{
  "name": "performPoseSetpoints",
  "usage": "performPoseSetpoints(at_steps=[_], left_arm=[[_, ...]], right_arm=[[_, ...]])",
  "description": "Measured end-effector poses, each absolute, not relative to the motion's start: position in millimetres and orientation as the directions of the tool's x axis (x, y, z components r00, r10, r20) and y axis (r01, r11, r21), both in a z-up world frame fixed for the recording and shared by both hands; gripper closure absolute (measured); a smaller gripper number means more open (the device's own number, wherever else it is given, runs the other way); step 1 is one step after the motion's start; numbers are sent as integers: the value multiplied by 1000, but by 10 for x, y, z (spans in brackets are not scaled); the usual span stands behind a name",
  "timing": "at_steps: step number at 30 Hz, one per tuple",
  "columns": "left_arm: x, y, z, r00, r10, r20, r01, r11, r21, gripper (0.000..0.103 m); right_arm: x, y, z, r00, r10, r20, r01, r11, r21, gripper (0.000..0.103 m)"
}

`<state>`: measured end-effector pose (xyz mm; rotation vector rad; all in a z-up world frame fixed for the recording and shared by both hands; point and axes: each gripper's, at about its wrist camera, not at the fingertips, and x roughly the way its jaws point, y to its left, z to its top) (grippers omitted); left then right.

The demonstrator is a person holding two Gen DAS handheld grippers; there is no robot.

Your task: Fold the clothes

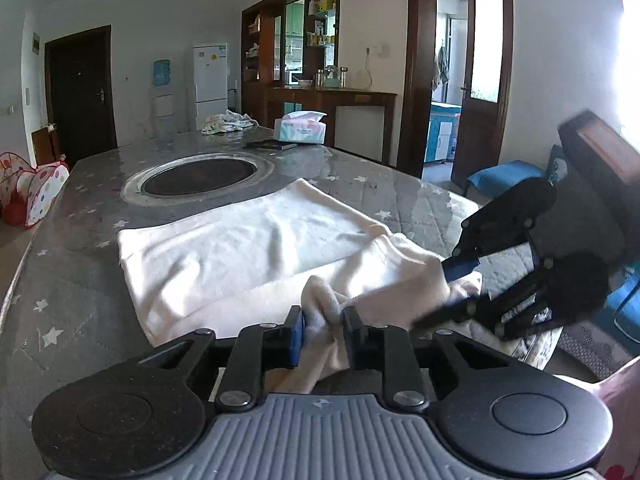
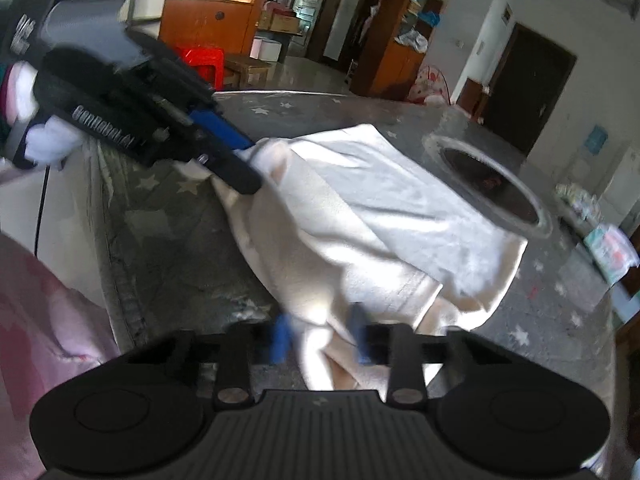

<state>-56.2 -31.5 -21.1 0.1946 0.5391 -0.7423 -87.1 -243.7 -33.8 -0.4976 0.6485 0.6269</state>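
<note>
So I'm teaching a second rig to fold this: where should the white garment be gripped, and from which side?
Grip the white garment along its near hem, which hangs over the table edge, coming in from the near side. There the cloth bunches into graspable folds, where the left gripper and right gripper already pinch it. The far part lies flat, offering little purchase.

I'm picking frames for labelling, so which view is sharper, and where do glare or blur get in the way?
The left wrist view is sharper: the white garment and left gripper are crisp, though the right gripper smears and the window at the right edge blows out. The right wrist view is motion-blurred throughout, with the right gripper's fingertips smeared and sunlight overexposing the cloth between them.
</note>
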Motion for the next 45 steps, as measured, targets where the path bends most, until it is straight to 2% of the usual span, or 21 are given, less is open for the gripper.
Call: performPoseSetpoints(at_steps=[4, 5, 14, 15, 16, 18, 20, 33, 38, 45], left_arm=[[-693, -255, -281, 618, -567, -545, 688, 725, 26, 57], [-730, -237, -299, 622, -558, -550, 687, 726, 40, 55], [-866, -88, -479, 637, -506, -581, 686, 717, 128, 53], [-856, -78, -481, 637, -508, -580, 687, 716, 128, 56], [-852, -72, -482, 640, -509, -575, 686, 715, 131, 72], [-833, -53, -481, 645, -510, -569, 682, 720, 129, 89], [-809, -12, -442, 637, -526, -563, 679, 729, 88, 96], [-1319, 202, 62, 594, -632, -498, 723, 691, -14, 98], [-1303, 169, 281, 614, -641, -460, 727, 686, 15, 98], [-723, -22, 435, 652, -612, -448, 716, 691, 98, 98]], right_arm=[[-793, -2495, -265, 612, 396, -685, -659, 734, -166, 89], [-782, -2502, -246, 610, 400, -684, -659, 736, -157, 89], [-745, -2477, -164, 621, 402, -673, -650, 743, -157, 90], [-750, -2471, -164, 622, 401, -672, -650, 743, -159, 91], [-760, -2471, -165, 623, 402, -671, -650, 743, -159, 92], [-786, -2475, -162, 626, 406, -666, -648, 745, -155, 94], [-822, -2480, -136, 632, 411, -657, -645, 749, -153, 95], [-1340, -2639, 379, 602, 491, -630, -688, 719, -98, 95], [-1367, -2697, 590, 607, 500, -618, -684, 724, -86, 95], [-936, -2760, 690, 637, 484, -600, -654, 752, -87, 95]])
